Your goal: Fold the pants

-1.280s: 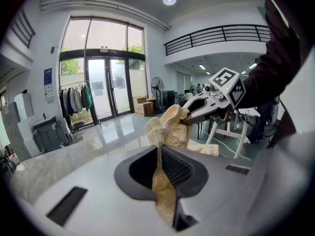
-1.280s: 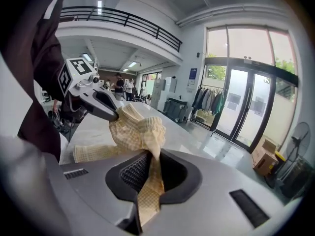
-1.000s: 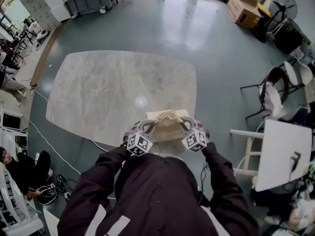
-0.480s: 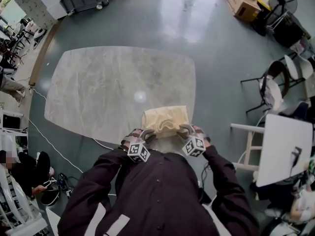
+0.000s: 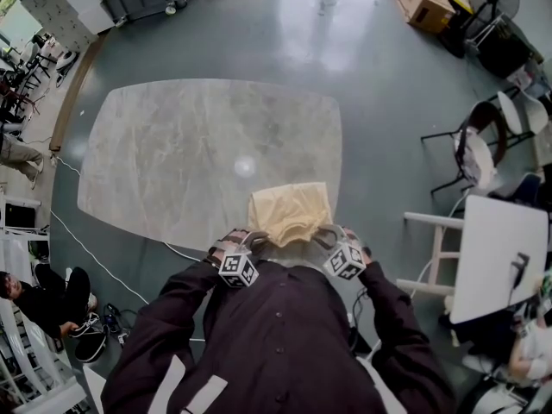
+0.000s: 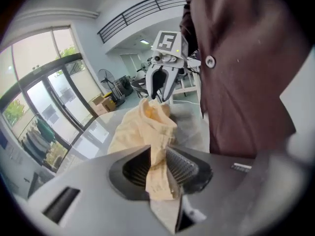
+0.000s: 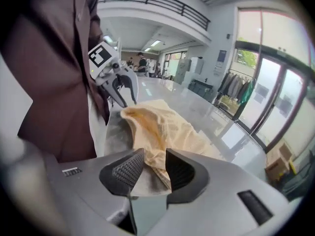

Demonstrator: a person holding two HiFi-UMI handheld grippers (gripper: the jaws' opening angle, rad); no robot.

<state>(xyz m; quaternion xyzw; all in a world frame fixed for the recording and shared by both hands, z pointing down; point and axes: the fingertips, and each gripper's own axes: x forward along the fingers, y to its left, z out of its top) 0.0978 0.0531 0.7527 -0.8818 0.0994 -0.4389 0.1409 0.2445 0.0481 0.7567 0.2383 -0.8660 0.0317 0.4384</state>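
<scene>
The cream pants (image 5: pixel 291 211) lie folded in a bundle on the marble table (image 5: pixel 172 162), close to its near edge. My left gripper (image 5: pixel 251 239) is at the bundle's near left corner. Its jaws are opening, and a strip of the pants (image 6: pixel 142 127) hangs loosely between the pads of the left gripper (image 6: pixel 158 163) without being pinched. My right gripper (image 5: pixel 326 235) is at the near right corner. In the right gripper view the right gripper (image 7: pixel 150 168) stands spread, with the edge of the pants (image 7: pixel 162 124) resting against one pad only.
The person's dark shirt fills the near side, against the table edge. Chairs (image 5: pixel 483 158) and a white side table (image 5: pixel 496 261) stand to the right. Cardboard boxes (image 5: pixel 427 3) are at the far right, cables (image 5: pixel 86 248) run on the floor at the left.
Both grippers came down and back toward the person with the pants. Their jaws have spread and no longer pinch the cloth, and the bundle now rests flatter on the table.
</scene>
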